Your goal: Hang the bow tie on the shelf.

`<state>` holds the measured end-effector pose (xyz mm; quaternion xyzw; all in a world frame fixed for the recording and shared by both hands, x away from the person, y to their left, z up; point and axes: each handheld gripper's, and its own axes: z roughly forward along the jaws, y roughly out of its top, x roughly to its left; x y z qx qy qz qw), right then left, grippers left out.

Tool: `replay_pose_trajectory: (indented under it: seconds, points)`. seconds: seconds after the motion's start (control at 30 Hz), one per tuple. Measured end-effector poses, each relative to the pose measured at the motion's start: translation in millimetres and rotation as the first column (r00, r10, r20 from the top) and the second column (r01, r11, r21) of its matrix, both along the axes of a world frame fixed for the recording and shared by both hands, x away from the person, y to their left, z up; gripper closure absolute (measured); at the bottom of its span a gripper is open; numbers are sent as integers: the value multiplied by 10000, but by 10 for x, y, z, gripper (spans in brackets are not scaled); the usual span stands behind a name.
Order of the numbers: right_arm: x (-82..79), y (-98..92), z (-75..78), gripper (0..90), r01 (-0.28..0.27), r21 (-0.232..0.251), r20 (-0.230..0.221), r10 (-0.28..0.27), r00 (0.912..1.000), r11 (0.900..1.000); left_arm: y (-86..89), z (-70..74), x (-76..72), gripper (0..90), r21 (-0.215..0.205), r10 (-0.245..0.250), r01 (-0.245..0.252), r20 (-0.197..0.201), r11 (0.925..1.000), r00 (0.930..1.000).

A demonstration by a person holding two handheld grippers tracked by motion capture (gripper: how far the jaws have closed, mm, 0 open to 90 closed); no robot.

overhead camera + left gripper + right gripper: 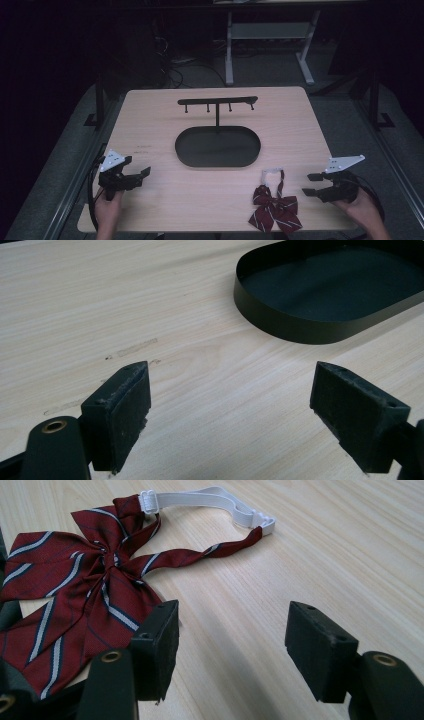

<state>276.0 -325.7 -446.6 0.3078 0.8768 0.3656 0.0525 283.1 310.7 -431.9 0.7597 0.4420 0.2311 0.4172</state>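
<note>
A dark red striped bow tie [274, 206] with a white elastic strap [272, 171] lies flat near the table's front edge, right of centre. In the right gripper view the bow tie [75, 590] spreads out left of the jaws, its white strap [200, 500] looping away beyond them. My right gripper [310, 184] rests to the right of the tie, open, with bare wood between its pads [310, 650]. My left gripper [143, 176] sits at the front left, open and holding nothing. A black stand [218, 102] with a hook bar rises from an oval black tray [218, 147] mid-table.
The light wooden table [150, 130] ends close behind both hands. In the left gripper view the oval tray [300, 327] lies ahead to the right. Beyond the table stand a white desk frame [230, 50] and cables on a dark floor.
</note>
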Motion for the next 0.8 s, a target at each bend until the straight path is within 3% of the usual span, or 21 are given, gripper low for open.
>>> replay_pose_trajectory:
  seconds: [0.8]
  points:
    - [70,332,121,360,-731,-472,82,736,9973,9962,32,5,-57,162,17,33,-33,35,10000,10000]
